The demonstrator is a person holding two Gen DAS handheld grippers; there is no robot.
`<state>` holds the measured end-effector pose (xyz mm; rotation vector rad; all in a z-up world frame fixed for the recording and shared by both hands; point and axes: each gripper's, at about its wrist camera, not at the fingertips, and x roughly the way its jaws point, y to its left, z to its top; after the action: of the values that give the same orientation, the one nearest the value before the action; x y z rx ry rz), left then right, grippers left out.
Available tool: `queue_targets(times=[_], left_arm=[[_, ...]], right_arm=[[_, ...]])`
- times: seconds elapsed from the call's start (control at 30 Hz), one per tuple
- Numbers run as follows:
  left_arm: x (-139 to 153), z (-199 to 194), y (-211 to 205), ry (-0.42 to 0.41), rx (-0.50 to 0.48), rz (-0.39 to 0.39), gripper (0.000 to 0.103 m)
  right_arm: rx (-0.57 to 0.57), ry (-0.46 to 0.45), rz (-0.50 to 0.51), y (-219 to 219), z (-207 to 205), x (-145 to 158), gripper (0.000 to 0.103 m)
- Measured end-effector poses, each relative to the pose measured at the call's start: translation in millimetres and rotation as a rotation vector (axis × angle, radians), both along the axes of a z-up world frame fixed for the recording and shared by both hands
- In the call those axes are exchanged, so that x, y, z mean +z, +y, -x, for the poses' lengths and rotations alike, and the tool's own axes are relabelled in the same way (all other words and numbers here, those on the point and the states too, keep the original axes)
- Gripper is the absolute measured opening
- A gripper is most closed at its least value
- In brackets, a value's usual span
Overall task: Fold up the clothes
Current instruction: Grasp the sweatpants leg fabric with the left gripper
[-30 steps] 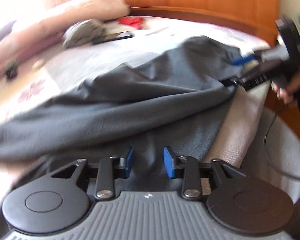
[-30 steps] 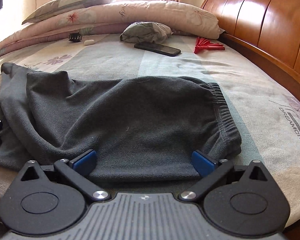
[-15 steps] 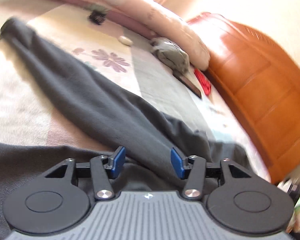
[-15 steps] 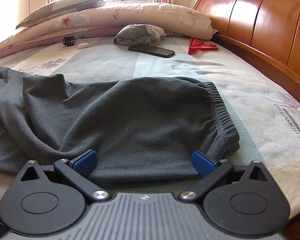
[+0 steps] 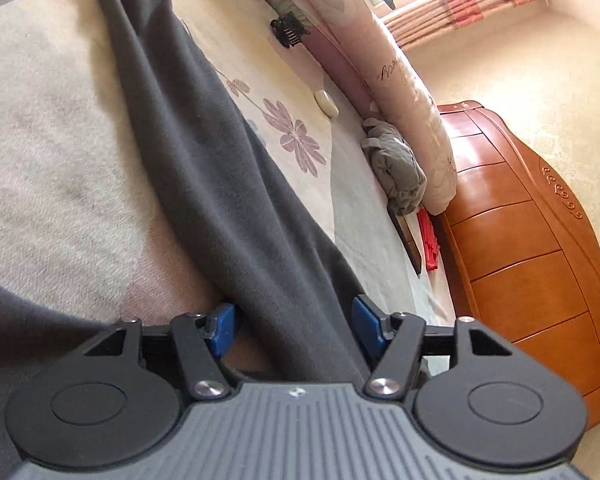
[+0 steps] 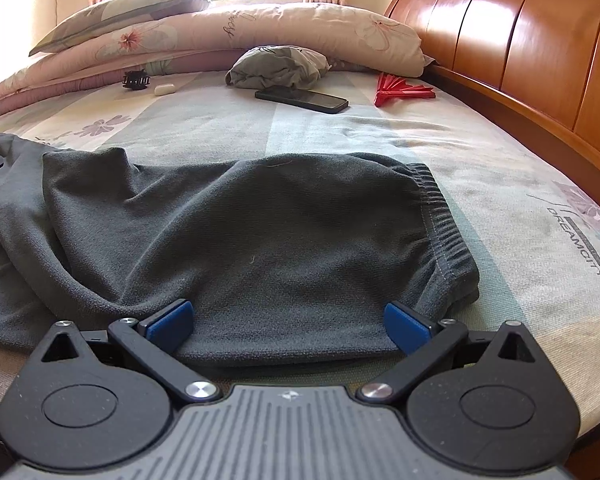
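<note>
Sunlit bed, wooden headboard behind: grey trousers lie spread across it, waistband toward the headboard. Right tool stands wide at the near hem; left tool gapes astride one leg. Square up edges before creasing, I'd judge. No containers visible.

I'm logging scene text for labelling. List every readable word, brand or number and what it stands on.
"DREAMCITY": printed on the bed sheet, near its right edge.
Cursive script on the pink floral quilt: too stylised and small to read.
Small emblem on each gripper body: a mark, not lettering.
Nothing legible on the grey trousers or phone.
</note>
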<state>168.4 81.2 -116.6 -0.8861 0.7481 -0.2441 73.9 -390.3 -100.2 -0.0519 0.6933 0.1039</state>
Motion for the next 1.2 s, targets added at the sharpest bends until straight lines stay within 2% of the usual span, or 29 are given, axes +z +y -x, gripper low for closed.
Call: queue_targets(times=[0.23,0.3,0.43,0.57,0.63,0.7,0.77,0.93,1.03,1.2], left_arm=[[-3,-39,6,-0.010,0.037,0.022,0.062],[-4,-45,7,-0.011,0.038,0.013,0.062],[-5,-47,7,0.000,0.050,0.047,0.063],[-5,-47,2,-0.027,0.011,-0.002,0.063],[-7,-53,4,-0.019,0.028,-0.018,0.057],[-12,-58,6,-0.013,0.052,-0.047,0.030],[-11,-61,5,-0.008,0.061,-0.079,0.009],[2,-60,-1,0.004,0.056,-0.165,0.008],[11,-60,-5,0.007,0.053,-0.220,0.003],[52,-30,-18,-0.133,0.033,-0.328,0.003]], right_arm=[[0.004,0.001,-0.003,-1,0,0,0.103],[0.003,0.000,-0.004,0,0,0,0.103],[-0.009,0.019,-0.002,2,0,3,0.103],[-0.009,0.070,-0.002,6,-1,9,0.103],[-0.004,0.087,0.004,7,-2,11,0.103],[-0.005,0.091,-0.001,7,-3,12,0.103],[-0.008,0.089,-0.009,7,-2,11,0.103],[-0.001,0.079,0.000,7,0,9,0.103],[-0.006,0.082,-0.007,6,0,10,0.103],[-0.010,0.075,-0.038,4,5,17,0.103]])
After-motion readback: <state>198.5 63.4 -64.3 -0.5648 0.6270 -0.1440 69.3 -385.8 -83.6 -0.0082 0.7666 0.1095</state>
